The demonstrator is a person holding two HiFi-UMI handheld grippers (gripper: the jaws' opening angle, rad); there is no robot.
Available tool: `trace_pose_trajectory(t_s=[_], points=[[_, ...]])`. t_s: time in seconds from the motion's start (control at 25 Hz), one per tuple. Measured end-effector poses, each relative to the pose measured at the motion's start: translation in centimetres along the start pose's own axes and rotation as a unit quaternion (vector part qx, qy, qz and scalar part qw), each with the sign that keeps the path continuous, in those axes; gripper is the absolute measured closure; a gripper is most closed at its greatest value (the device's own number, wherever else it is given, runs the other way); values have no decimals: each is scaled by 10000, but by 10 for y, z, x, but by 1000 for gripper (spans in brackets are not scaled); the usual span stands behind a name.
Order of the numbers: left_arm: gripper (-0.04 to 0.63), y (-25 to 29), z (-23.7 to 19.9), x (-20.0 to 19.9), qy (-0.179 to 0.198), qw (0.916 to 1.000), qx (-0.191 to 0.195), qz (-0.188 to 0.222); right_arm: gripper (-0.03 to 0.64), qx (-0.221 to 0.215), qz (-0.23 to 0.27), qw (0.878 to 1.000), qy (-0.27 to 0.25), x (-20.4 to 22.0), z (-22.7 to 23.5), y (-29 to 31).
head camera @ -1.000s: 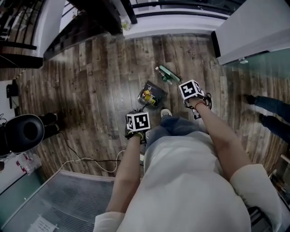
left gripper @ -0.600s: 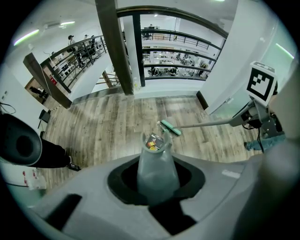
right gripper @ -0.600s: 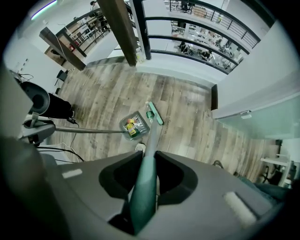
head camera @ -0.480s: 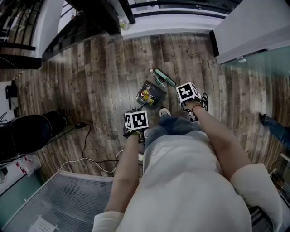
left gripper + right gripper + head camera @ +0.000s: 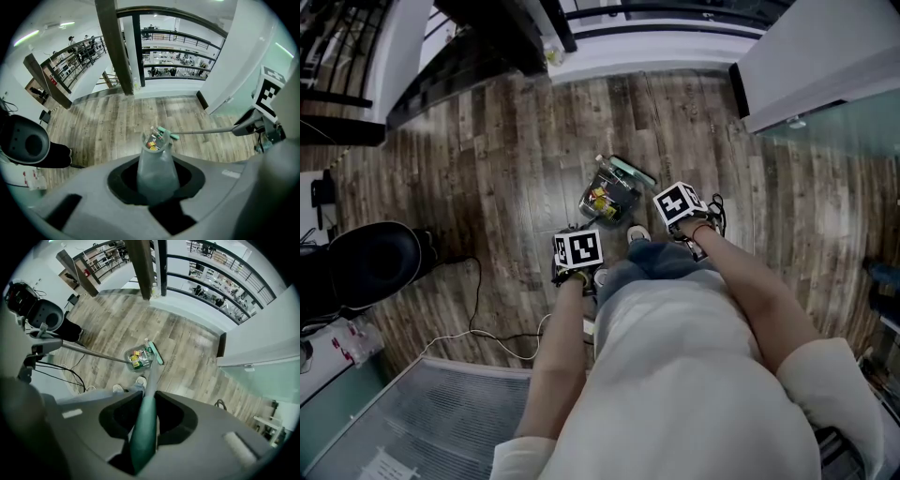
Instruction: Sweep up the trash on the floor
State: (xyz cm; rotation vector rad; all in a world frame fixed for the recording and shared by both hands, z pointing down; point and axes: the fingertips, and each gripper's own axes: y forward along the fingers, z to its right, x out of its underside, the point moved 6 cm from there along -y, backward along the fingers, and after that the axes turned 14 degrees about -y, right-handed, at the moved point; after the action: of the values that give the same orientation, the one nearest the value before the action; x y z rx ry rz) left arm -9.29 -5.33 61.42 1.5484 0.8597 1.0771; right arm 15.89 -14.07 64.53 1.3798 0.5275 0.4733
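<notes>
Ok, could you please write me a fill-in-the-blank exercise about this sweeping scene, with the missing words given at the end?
1. The left gripper is shut on the dustpan's ____.
2. The right gripper is shut on a ____ broom.
3. The dustpan stands on a ____ floor.

Missing words: handle; green; wooden.

The floor (image 5: 506, 141) is dark, grainy wood plank with a low sheen. The dustpan (image 5: 614, 187) looks like smoky translucent plastic. The broom handle (image 5: 144, 427) is smooth, glossy green. At two o'clock, a glass panel (image 5: 848, 122) gleams.
</notes>
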Motion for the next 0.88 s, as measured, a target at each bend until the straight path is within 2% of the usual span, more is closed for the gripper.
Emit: trace_pose_trajectory(t_s=[0.2,0.88], points=[[500,-1,0,0,10,10000,5,6,520,-69,-49,9999,-129,5,-6,-1],[500,1,-2,7,33,10000,13,46,520,-450,-106,9988,158,33,-25,-4]])
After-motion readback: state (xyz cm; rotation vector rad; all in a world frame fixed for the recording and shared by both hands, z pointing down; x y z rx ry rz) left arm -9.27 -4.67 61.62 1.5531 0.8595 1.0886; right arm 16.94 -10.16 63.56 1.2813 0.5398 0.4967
